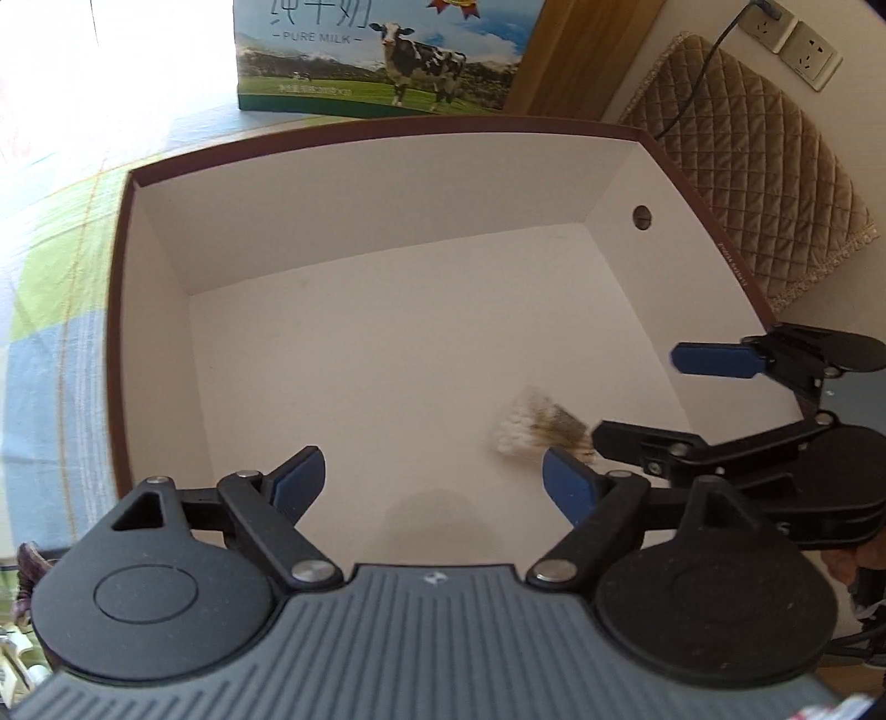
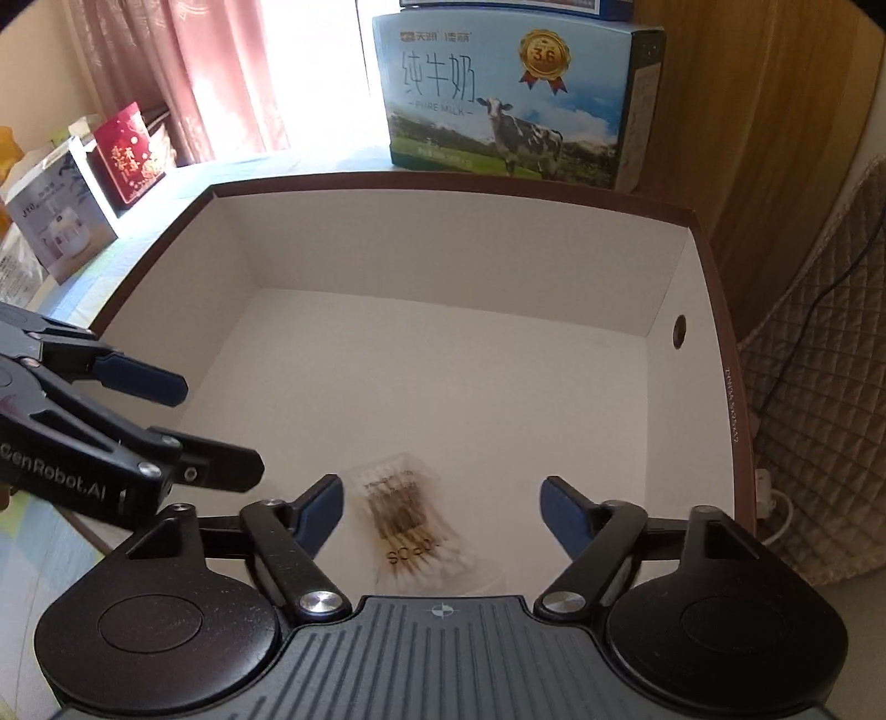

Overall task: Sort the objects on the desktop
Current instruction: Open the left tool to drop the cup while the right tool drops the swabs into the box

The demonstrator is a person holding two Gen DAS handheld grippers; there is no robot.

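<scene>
A large box with a brown rim (image 1: 387, 124) (image 2: 443, 180) and white inner walls fills both views. A clear packet of cotton swabs (image 2: 410, 526) shows against the box floor, below and between my right gripper's fingers, with neither pad touching it. In the left wrist view the packet (image 1: 537, 426) is blurred. My right gripper (image 2: 443, 498) (image 1: 664, 401) is open over the box's near right part. My left gripper (image 1: 434, 484) (image 2: 221, 429) is open beside it, over the near left part, with nothing between its fingers.
A blue pure-milk carton (image 2: 509, 99) (image 1: 382, 55) stands behind the box. A quilted brown cushion (image 1: 764, 183) and wall sockets (image 1: 797, 44) with a cable are on the right. Small boxes (image 2: 83, 188) sit at the far left by a curtain. A checked cloth (image 1: 55, 310) covers the table.
</scene>
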